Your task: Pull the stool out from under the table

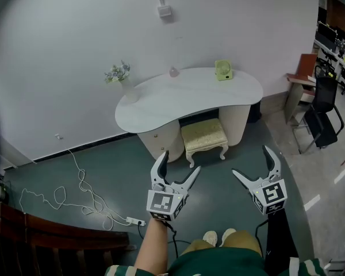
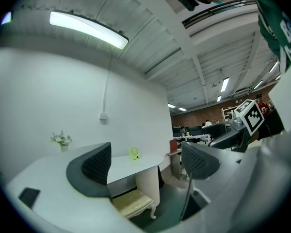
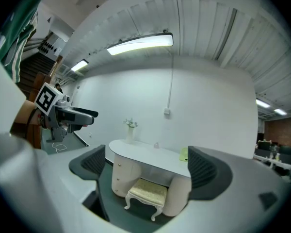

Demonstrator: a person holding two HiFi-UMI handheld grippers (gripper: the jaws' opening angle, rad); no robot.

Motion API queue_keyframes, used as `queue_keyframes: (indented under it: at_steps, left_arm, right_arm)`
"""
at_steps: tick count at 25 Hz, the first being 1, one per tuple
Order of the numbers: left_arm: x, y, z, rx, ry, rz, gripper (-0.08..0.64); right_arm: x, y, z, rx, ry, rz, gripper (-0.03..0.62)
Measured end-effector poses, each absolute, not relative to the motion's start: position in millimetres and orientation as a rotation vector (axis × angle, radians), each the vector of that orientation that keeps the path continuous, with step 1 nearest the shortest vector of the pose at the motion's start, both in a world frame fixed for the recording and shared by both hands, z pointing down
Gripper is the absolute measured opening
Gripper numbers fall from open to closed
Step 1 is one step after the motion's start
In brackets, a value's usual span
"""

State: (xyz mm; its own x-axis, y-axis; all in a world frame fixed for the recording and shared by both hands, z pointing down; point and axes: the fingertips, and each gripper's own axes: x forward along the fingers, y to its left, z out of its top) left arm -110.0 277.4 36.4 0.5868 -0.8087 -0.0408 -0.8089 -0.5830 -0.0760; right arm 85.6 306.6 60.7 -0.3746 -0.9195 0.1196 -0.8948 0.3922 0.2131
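Closest to you, both claws are open and empty. The left claw and the right claw hang over the bare floor just ahead of your shoes, jaws wide apart with nothing between them, well short of the stool.

To your left, a white cable loops across the floor to a power strip. Step wide that way and you could snag it.

Further on, the stool stands with its back part tucked under the front edge of the surface, between the two pedestals. The gap on each side looks tight, so a crooked pull would likely knock a curved leg against a pedestal. The seat looks padded; if you close a claw on the cushion alone it may slip or squash, so the frame below is probably the safer hold. Lifting one side while dragging could also tip it.

Farthest away, a vase of flowers stands at the left end of the surface and a small green fan near the wall. A hard knock to the pedestals might topple either.
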Motion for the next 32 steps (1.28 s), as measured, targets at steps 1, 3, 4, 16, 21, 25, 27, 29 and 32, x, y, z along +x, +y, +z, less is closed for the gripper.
queue_keyframes:
  at_steps: [1,3,4,16,21,25,27,29,32]
  left_arm:
    - [-112,275,37,-2.717,1.398,-0.001,0.456]
    - [-117,270,37,-2.708,1.417,-0.004,0.456]
    - [-119,267,37,-2.704,1.424,-0.004,0.456]
    - [-116,184,39,-2.651,1.499,-0.003,0.456]
    - [-111,131,41,-2.624,1.551,-0.01,0.456]
    - [-105,88,49,-2.607,1.603,-0.027,0.456]
    - [-102,66,52,-2.6,1.626,-0.038,0.456]
    - [-97,46,57,-2.594,1.641,-0.05,0.456]
    - [-91,18,64,-2.584,1.668,-0.07,0.456]
  right_arm:
    - [85,304,59,1.619,-2.445,-0.156,0.543]
    - [84,298,54,1.637,-2.484,-0.133,0.541]
    - [83,294,52,1.641,-2.497,-0.127,0.54]
    - [94,198,60,1.603,-2.532,-0.133,0.534]
    - [96,141,67,1.54,-2.561,-0.127,0.535]
    - [101,93,72,1.481,-2.581,-0.124,0.535]
    - [104,69,75,1.461,-2.592,-0.115,0.535]
    - [109,44,78,1.445,-2.602,-0.107,0.535]
    - [112,10,84,1.406,-2.619,-0.1,0.535]
